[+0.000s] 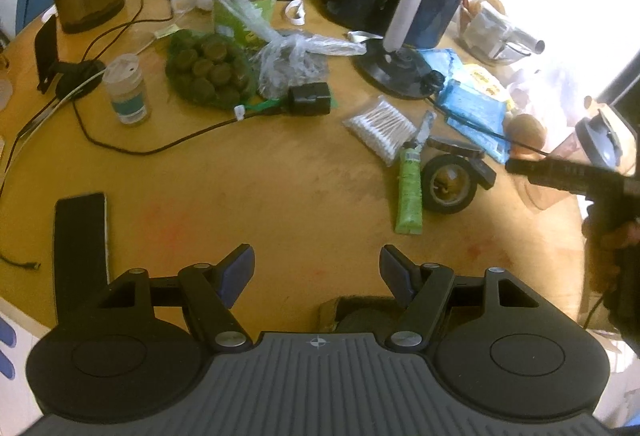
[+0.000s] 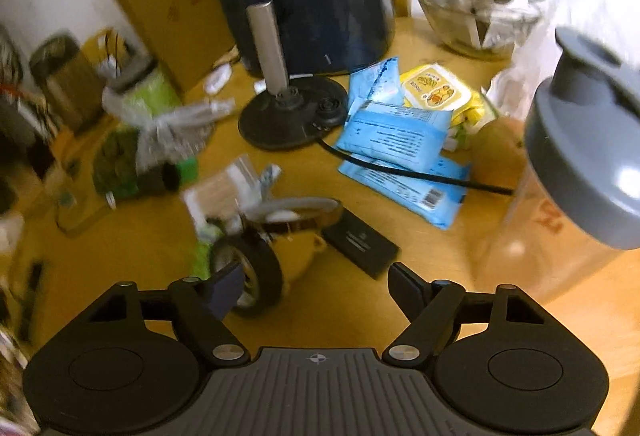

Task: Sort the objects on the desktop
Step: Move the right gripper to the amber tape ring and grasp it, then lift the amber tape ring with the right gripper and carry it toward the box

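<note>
Right wrist view showed my right gripper [image 2: 316,286] with empty, parted fingers beside the black tape roll [image 2: 256,276], probably my next object to sort, while my left gripper [image 1: 316,272] waited open above bare table [image 1: 280,176].

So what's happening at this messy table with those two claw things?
A person is tidying a cluttered wooden table with a hand-held gripper in each hand. Neither holds anything right now. The left gripper hangs open over a bare patch of table. The right gripper, also open, is near a black tape roll and a small black card. Cotton swabs, a green tube and blue packets lie unsorted.
</note>
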A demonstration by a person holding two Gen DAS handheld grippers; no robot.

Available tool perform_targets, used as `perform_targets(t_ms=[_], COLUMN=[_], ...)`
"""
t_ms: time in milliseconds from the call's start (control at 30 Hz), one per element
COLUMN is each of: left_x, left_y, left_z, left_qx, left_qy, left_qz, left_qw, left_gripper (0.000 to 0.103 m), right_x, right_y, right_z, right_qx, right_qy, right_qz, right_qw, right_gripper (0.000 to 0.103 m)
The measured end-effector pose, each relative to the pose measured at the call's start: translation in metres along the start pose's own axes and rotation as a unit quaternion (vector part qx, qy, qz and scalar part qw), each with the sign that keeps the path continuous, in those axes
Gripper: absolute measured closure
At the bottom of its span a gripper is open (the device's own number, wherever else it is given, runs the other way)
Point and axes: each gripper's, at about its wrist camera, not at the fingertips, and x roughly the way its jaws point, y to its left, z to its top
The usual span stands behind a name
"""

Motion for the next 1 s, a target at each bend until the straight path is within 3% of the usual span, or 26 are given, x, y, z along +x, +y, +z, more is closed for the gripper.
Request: perform_targets(t_ms=[233, 533, 733, 1000], left_x=[-0.002, -0.004, -0.006, -0.008], left_y=[0.012, 0.018, 0.026, 0.033], left_z=[-0.006, -0.01, -0.014, -0.017], left_qx=[-0.021, -0.03, -0.039, -0.045], left_qy=[0.004, 0.005, 0.008, 0.009], left_qz=[0.012, 0.018, 0.024, 0.032], left_qw=[0.9997, 0.9994, 0.9989, 0.9984], left_gripper=[0.034, 0.034, 0.034, 0.034], right_x=[0.021, 0.05, 0.063, 0.074], right_y=[-0.011, -0.029, -0.039, -0.046], right_z=[0.011, 0.009, 0.006, 0.003], right_qx=[0.122, 0.286, 0.334, 0.384], right_qy=[-0.001, 0.002, 0.013, 0.024], right_qz=[0.029, 0.039, 0.024, 0.031], right_qw=[0.992, 0.957, 0.942, 0.922], right_gripper=[0.034, 0.046, 0.055, 0.081])
